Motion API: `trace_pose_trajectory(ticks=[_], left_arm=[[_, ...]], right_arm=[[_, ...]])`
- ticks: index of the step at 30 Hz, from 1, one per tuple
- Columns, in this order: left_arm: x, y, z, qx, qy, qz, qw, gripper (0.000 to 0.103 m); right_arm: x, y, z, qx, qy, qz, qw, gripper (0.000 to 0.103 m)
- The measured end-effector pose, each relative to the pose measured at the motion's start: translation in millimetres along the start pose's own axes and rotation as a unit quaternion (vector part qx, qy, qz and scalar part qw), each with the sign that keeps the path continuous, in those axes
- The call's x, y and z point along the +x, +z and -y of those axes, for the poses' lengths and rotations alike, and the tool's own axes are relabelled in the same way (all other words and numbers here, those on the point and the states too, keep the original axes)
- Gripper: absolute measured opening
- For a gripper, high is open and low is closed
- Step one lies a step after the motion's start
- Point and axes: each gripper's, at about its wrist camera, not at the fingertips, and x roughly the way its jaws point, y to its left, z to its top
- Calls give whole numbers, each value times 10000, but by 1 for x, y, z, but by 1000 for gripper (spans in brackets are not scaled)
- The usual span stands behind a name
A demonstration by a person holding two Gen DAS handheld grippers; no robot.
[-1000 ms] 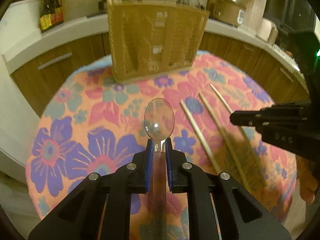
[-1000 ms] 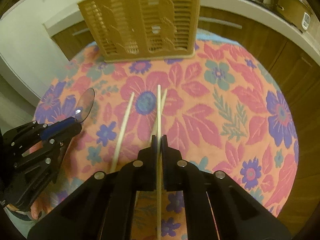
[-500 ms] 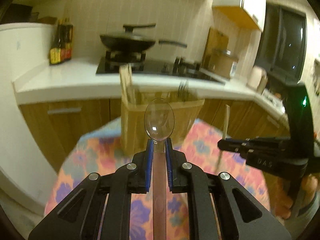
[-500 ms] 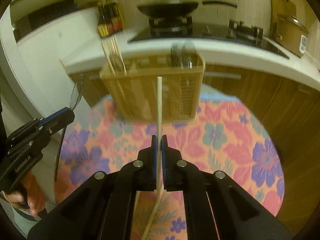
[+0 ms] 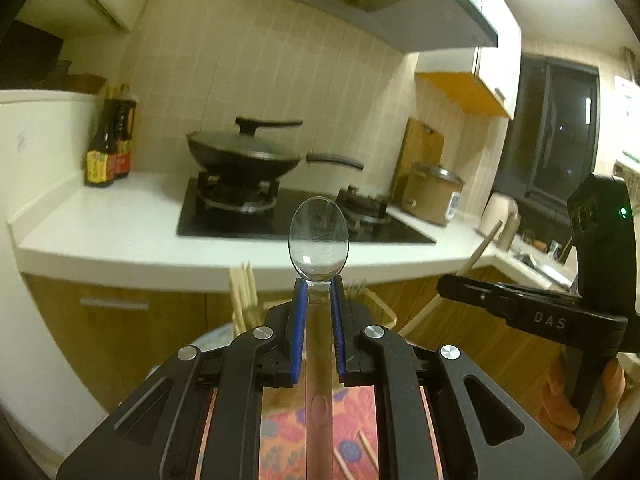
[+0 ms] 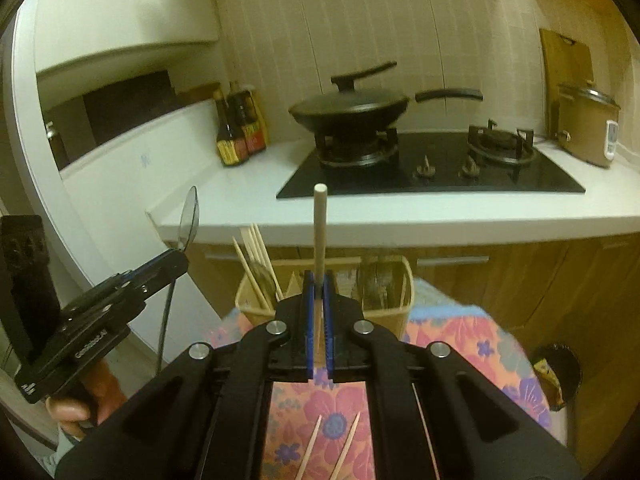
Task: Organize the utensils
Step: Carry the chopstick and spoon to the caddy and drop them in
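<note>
Above the floral-clothed table (image 6: 472,344), the left gripper (image 5: 319,292) is clamped on the handle of a clear plastic spoon (image 5: 319,236) with its bowl up, and the right gripper (image 6: 319,280) is closed tight on a wooden chopstick (image 6: 319,228) standing upright, both raised over the slatted utensil holder (image 6: 384,312) at the table's far edge. To do the drop well, I judge each piece should be tipped end-down over its matching compartment, the chopstick beside the chopsticks (image 6: 256,264) at the holder's left, the spoon with the cutlery at its right. Lower each well inside before releasing, so neither bounces off the rim, then fetch the three loose chopsticks (image 6: 346,452) left on the cloth.
</note>
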Motion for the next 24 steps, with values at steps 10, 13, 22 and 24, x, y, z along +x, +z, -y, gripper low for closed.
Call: trace_pose_trajectory(ticks=[10, 13, 22, 24], left_arm=[[28, 33, -12, -350, -547, 280, 9975, 10], [41, 34, -7, -357, -677, 381, 9963, 10], [96, 19, -3, -516, -712, 634, 9941, 10], [108, 16, -6, -584, -754, 591, 9937, 10]], right_arm=[[-11, 36, 4, -86, -164, 247, 9995, 2], [-8, 40, 8, -151, -340, 258, 9990, 2], [12, 49, 30, -91, -443, 163, 9988, 2], [13, 50, 35, -121, -524, 142, 9985, 2]])
